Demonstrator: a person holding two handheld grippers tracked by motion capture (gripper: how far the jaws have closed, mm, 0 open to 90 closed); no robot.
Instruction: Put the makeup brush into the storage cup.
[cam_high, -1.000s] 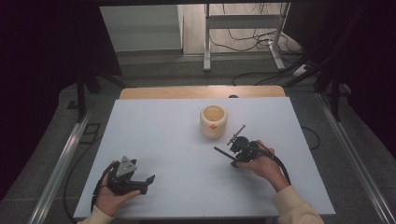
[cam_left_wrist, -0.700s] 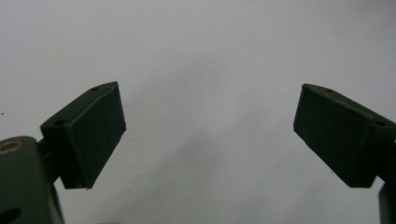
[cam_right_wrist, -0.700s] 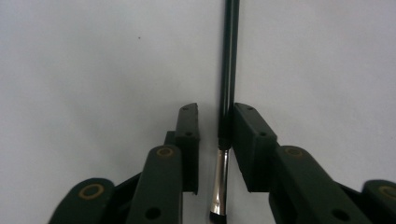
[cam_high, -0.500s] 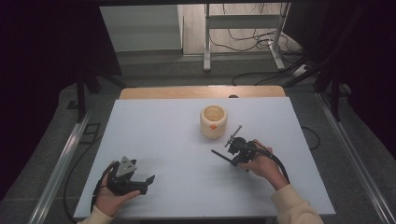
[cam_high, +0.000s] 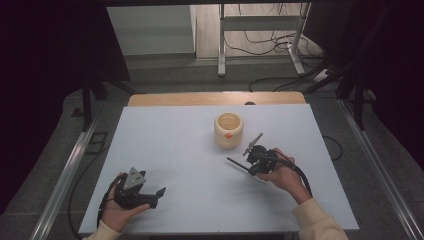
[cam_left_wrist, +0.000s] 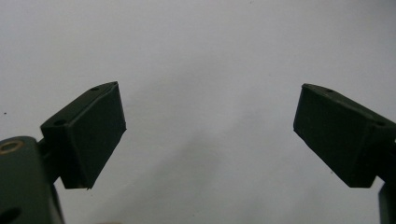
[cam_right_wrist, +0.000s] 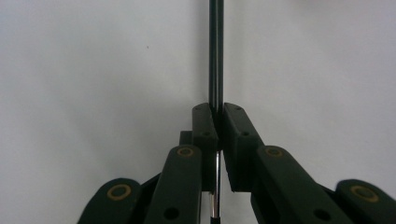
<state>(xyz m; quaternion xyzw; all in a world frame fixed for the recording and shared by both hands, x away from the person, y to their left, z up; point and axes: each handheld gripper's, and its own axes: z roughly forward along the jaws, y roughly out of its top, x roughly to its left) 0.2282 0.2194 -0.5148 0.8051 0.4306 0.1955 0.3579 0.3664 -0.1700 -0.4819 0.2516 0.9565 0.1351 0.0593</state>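
**Ana:** Since the high view comes first, what do you make of it?

**Ben:** On the white table (cam_high: 165, 145) a cream cup (cam_high: 229, 130) stands near the middle. Just beside it, toward the person, the right gripper (cam_high: 250, 159) holds a thin dark rod (cam_high: 237, 164) that juts out to the left, low over the table. The left gripper (cam_high: 150, 196) rests at the near left corner, well apart from both.

**Ana:** And the left gripper view?

**Ben:** Its jaws stand wide apart over bare table, with nothing between them.

**Ana:** The right gripper view?

**Ben:** The pads (cam_right_wrist: 205, 123) are pinched tight on the rod (cam_right_wrist: 215, 51), which runs straight up between them; they have just been closing on it.

**Ana:** So how far along?

**Ben:** I'd judge the pick-up done. Carrying the rod, likely to the cup, is left.
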